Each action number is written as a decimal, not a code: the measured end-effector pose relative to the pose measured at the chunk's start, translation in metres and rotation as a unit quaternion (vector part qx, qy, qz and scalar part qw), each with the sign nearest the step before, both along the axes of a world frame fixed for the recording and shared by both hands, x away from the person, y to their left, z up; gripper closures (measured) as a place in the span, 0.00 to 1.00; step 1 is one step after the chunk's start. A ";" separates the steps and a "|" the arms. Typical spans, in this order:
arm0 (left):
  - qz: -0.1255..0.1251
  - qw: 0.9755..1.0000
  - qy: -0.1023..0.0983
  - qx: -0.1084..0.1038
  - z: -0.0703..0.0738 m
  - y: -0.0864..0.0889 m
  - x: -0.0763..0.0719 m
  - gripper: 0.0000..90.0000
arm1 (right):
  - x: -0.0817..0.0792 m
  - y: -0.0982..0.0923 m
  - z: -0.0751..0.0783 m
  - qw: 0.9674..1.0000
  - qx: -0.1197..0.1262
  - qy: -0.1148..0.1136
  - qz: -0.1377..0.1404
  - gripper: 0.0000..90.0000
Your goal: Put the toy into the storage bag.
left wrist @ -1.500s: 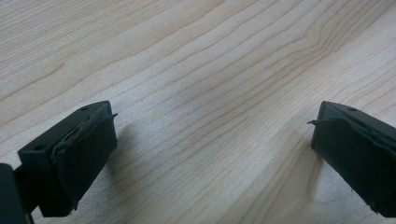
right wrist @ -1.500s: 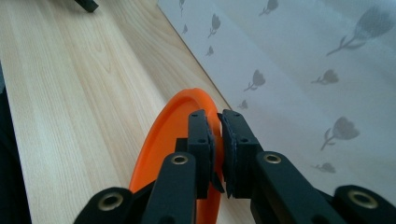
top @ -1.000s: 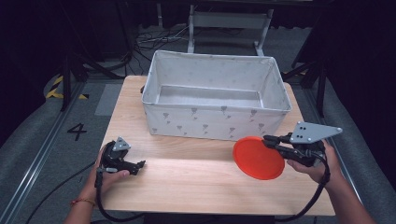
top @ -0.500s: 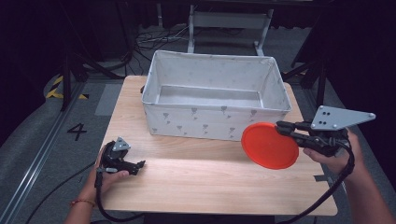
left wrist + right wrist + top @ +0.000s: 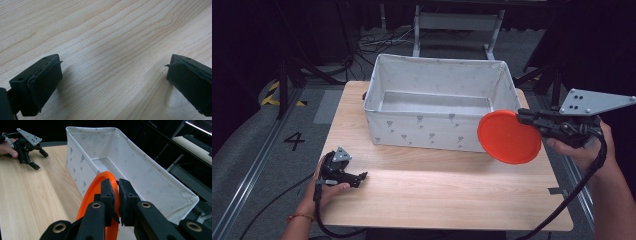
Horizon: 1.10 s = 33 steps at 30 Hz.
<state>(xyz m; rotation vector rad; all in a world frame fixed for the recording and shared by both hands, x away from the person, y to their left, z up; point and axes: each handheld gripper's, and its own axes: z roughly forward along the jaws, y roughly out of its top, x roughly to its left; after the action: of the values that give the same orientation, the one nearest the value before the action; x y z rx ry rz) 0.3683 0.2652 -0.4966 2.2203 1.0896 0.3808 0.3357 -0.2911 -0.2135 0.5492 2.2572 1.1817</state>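
A round orange plate (image 5: 509, 137) hangs in the air beside the right front corner of the white fabric bin (image 5: 439, 131), tilted on edge. My right gripper (image 5: 523, 117) is shut on the plate's rim; in the right gripper view the orange plate (image 5: 93, 192) sits pinched between the two black jaws of my right gripper (image 5: 116, 192), with the bin (image 5: 140, 167) just beyond. My left gripper (image 5: 360, 178) rests on the wooden table (image 5: 437, 195) near its front left, jaws spread wide and empty. In the left gripper view my left gripper (image 5: 113, 75) shows bare wood between its pads.
The bin's inside is bare and its walls stand upright. The table's right edge (image 5: 562, 190) runs close under my right hand. Cables trail from both grippers. Floor rails and dark stands lie beyond the table.
My right gripper has lifted the orange plate up from the table and carried it right and toward the bin's right front corner. The left gripper has stayed in place.
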 end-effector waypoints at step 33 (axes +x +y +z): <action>0.001 1.000 0.000 0.000 0.000 0.000 0.000 0.01 | 0.089 0.004 0.049 0.999 -0.003 -0.014 -0.052 0.93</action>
<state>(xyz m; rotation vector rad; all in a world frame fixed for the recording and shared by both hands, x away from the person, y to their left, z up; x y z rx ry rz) 0.3679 0.2652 -0.4966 2.2192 1.0934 0.3809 0.4251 -0.2870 -0.1642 0.6366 2.1798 1.1236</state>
